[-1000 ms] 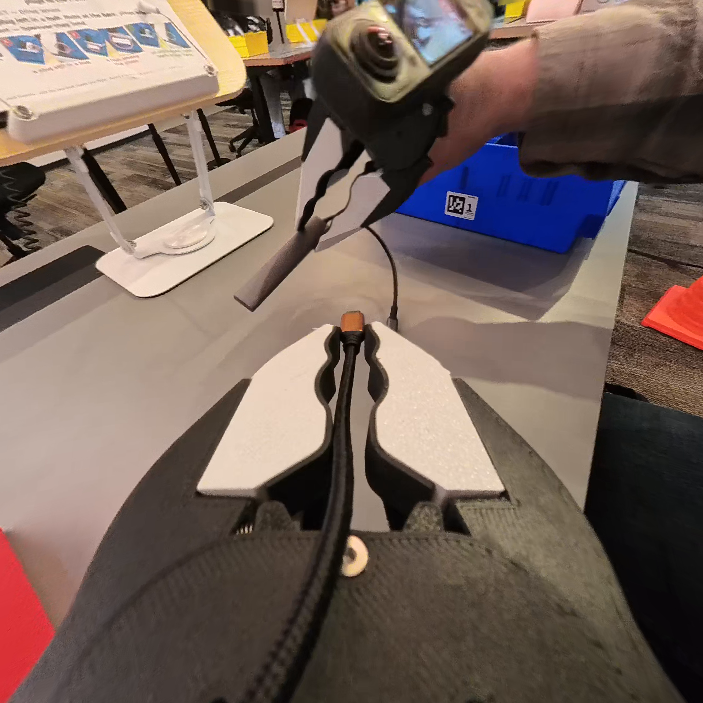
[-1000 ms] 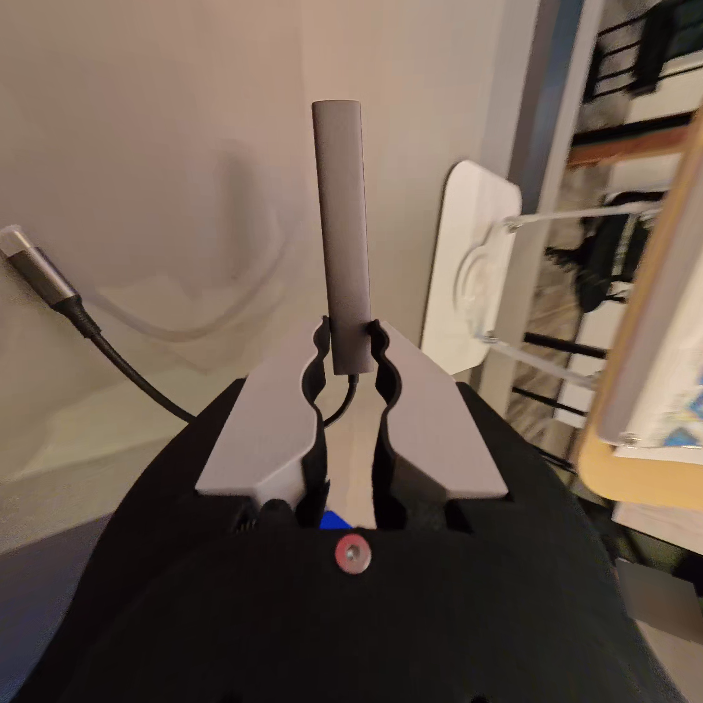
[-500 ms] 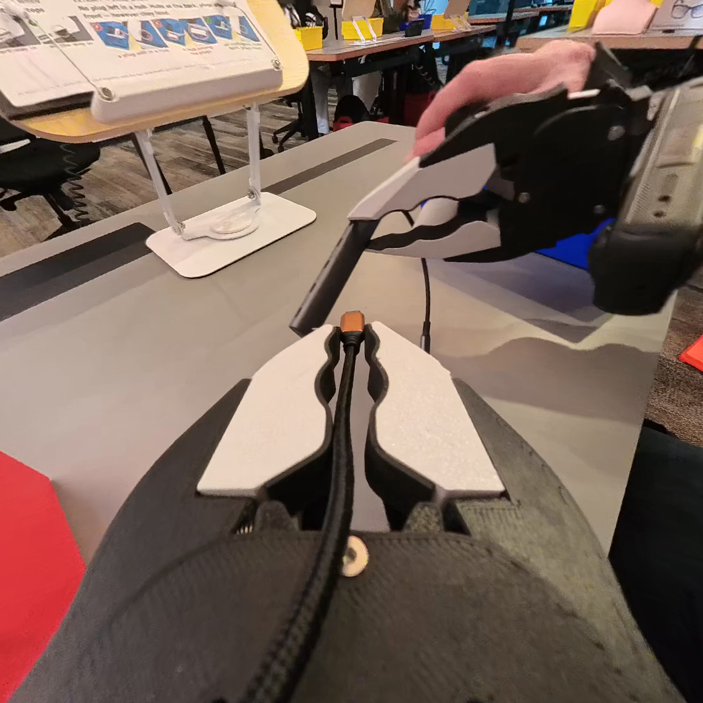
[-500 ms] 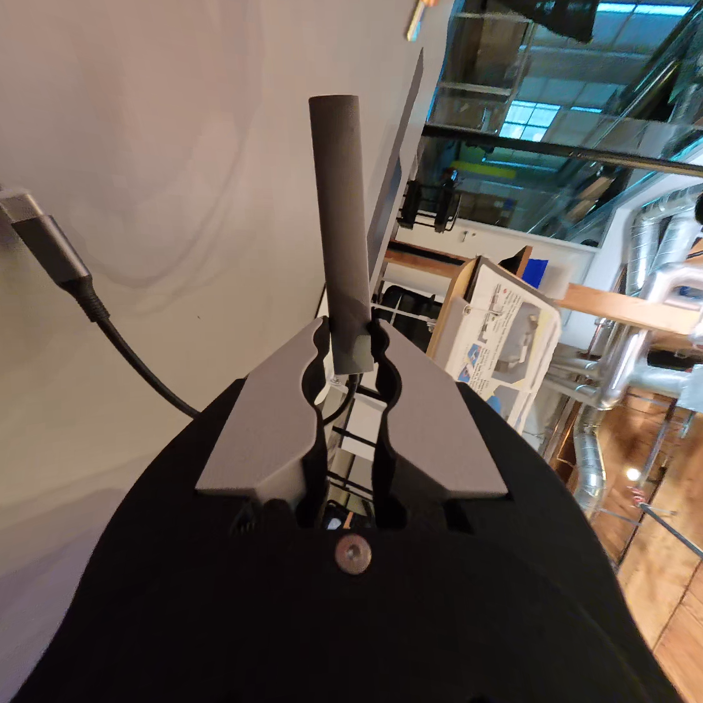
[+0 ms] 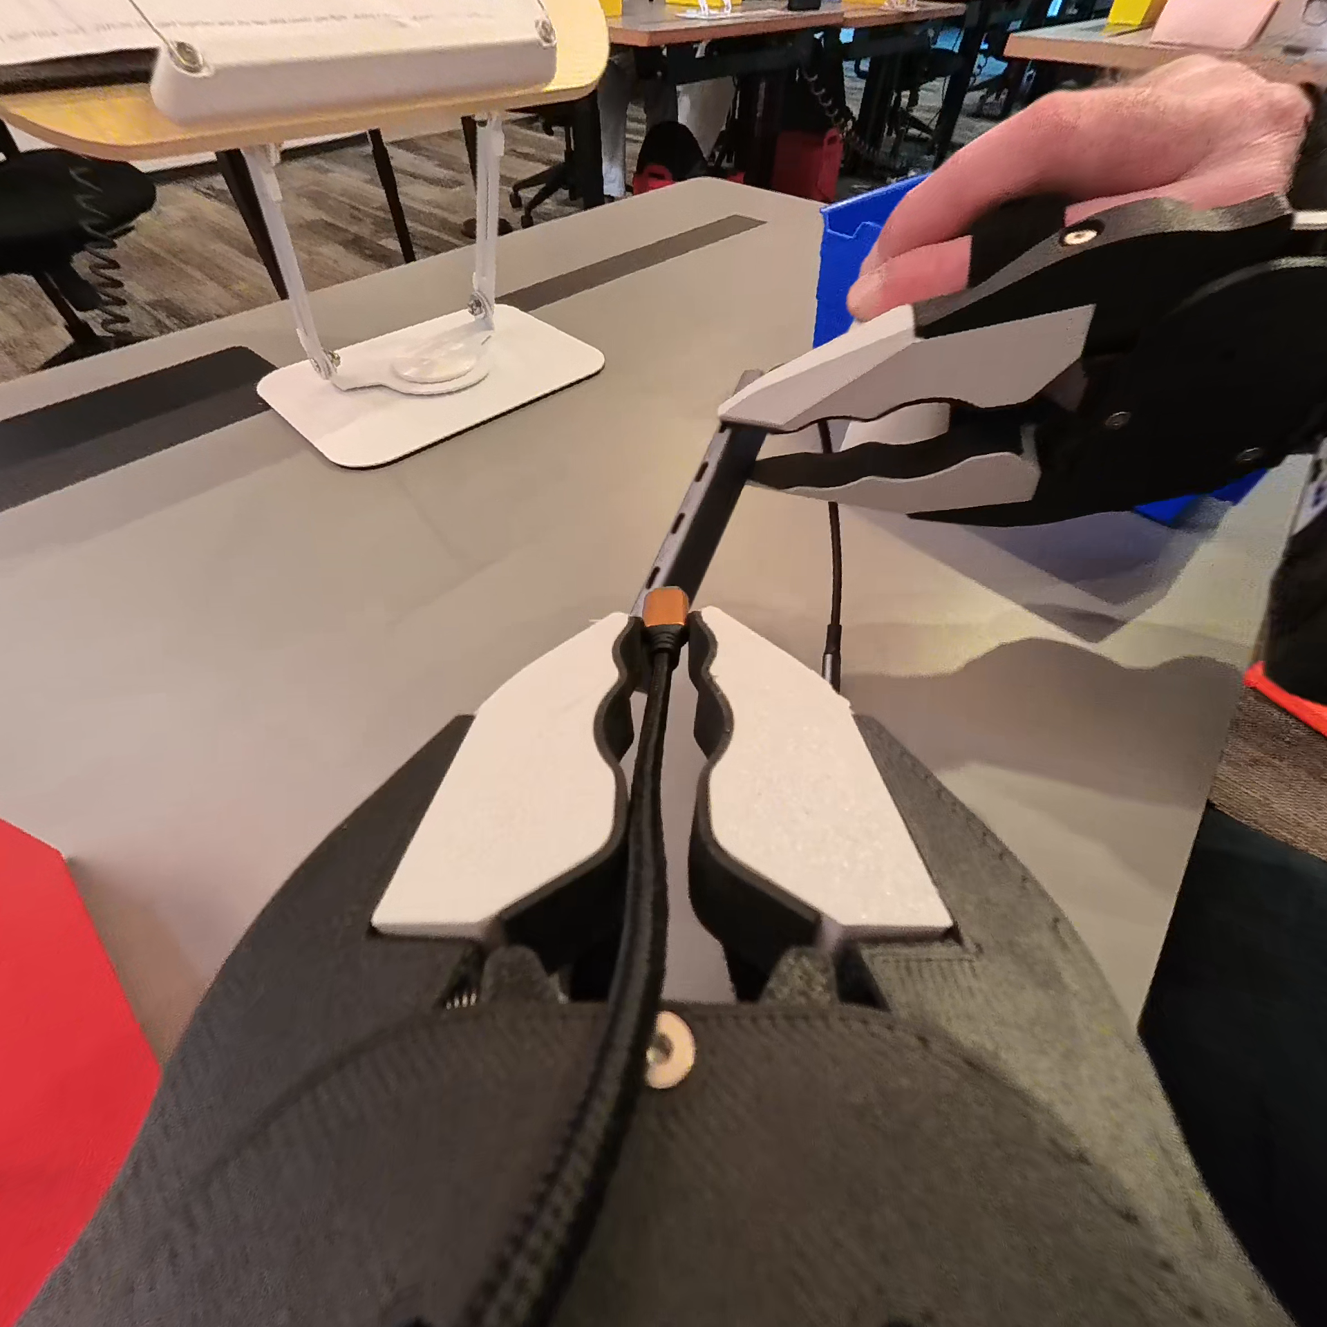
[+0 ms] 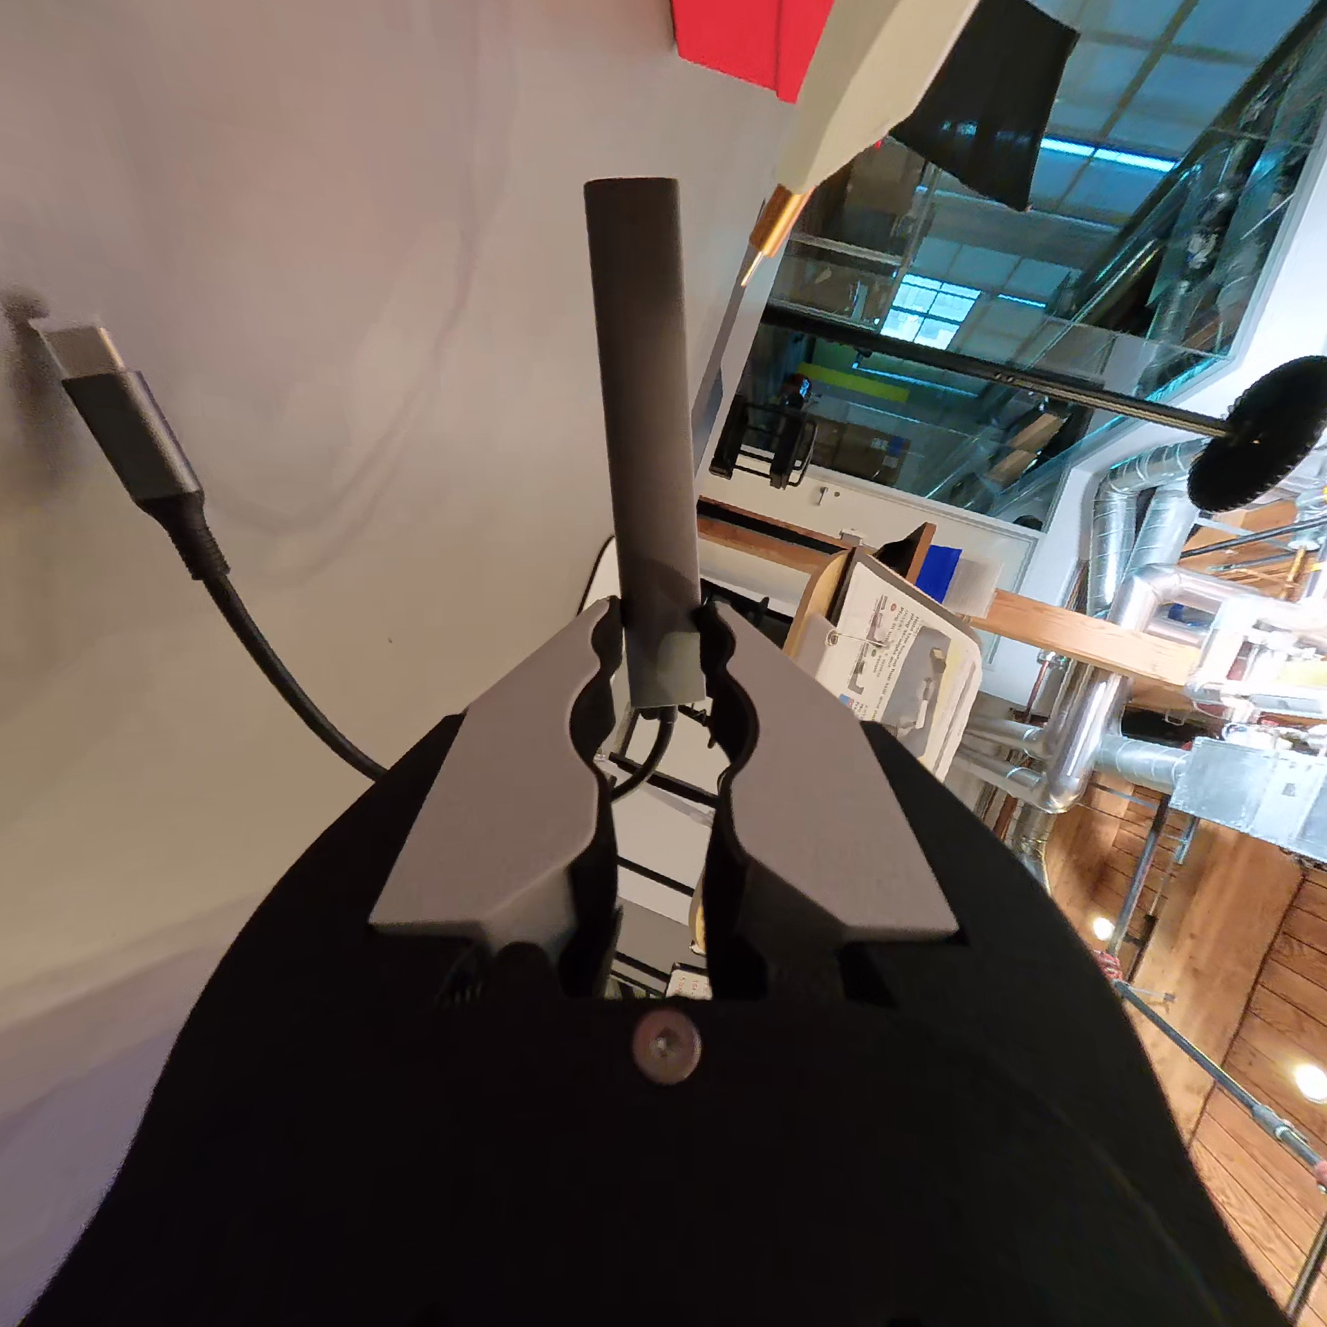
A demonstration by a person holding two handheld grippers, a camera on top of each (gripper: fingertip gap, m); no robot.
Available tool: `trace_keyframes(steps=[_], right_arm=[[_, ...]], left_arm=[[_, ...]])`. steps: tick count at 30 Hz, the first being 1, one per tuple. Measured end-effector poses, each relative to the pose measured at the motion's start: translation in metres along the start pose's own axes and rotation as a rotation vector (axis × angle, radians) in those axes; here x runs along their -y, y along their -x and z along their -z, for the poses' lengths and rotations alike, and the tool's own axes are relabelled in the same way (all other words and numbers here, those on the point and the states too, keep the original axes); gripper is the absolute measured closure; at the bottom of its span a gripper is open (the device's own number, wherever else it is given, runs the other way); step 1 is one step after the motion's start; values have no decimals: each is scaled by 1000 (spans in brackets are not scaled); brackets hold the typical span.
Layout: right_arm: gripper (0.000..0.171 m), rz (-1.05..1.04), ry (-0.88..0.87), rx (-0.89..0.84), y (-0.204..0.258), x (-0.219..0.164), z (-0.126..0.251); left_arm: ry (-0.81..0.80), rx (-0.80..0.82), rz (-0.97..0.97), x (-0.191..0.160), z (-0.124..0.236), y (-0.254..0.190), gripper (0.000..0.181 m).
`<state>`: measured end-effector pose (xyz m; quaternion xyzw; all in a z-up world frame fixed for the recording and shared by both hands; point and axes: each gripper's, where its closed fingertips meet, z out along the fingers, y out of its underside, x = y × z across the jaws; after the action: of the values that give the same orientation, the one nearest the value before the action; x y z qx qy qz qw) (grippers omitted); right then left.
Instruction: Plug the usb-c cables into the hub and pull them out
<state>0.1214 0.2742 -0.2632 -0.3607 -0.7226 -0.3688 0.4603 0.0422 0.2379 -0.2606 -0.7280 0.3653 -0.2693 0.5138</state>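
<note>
Bare grey desk (image 5: 215,610) lies open left of the hub (image 5: 707,495); white stand base (image 5: 431,388) blocks far left, blue bin (image 5: 844,266) behind, loose cable plug (image 5: 831,653) right.

Orange-collared plug (image 5: 665,607) tip hidden behind its own collar; contact with hub (image 5: 707,503) port cannot be told. Hub's far end hidden inside right hand-held gripper (image 5: 747,445). Braided cable (image 5: 632,862) runs out bottom edge. Red object (image 5: 64,1005) cut off at left edge. Blue bin (image 5: 847,266) mostly hidden behind hand (image 5: 1077,165).
</note>
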Motion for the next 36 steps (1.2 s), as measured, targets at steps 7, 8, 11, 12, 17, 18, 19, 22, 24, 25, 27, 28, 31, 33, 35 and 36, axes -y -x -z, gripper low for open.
trace_keyframes(steps=[7,8,11,12,17,18,19,22,24,25,27,28,31,33,35,36], right_arm=[[152,-62,10,2,-7,-11,3],[152,-56,12,-6,-8,-11,4],[152,-18,0,-15,-8,-6,6],[152,-11,-8,-10,-7,-4,7],[152,9,7,61,9,-4,1],[152,13,11,79,14,-5,-2],[152,12,-1,90,18,-4,-3],[152,-61,-18,228,42,-5,-10],[152,-69,-10,358,64,-10,-15],[152,-80,-23,405,72,-10,-18],[152,-54,-45,465,80,-11,-25],[152,-48,-60,486,82,-10,-28],[148,-91,-62,573,83,-7,-30],[143,-221,-58,626,76,-3,-27],[128,-391,8,699,72,-8,-20],[126,-497,67,740,73,-13,-16]], left_arm=[[-8,2,11,4,2,4,170],[-11,5,15,5,2,5,169],[-22,3,32,9,4,7,170],[-22,1,31,10,4,8,170],[-1,-17,35,7,2,5,169],[5,-18,34,5,1,5,169],[9,-21,35,4,1,4,170],[28,-32,40,0,-1,2,170],[37,-40,46,-3,-3,0,169],[41,-43,49,-5,-4,0,169],[48,-47,49,-6,-5,-2,170],[49,-50,48,-7,-5,-2,170],[50,-52,46,-6,-4,-3,170],[47,-50,51,-6,-3,-2,169],[43,-51,61,-5,-2,-1,170],[41,-53,65,-5,-2,-1,169]])
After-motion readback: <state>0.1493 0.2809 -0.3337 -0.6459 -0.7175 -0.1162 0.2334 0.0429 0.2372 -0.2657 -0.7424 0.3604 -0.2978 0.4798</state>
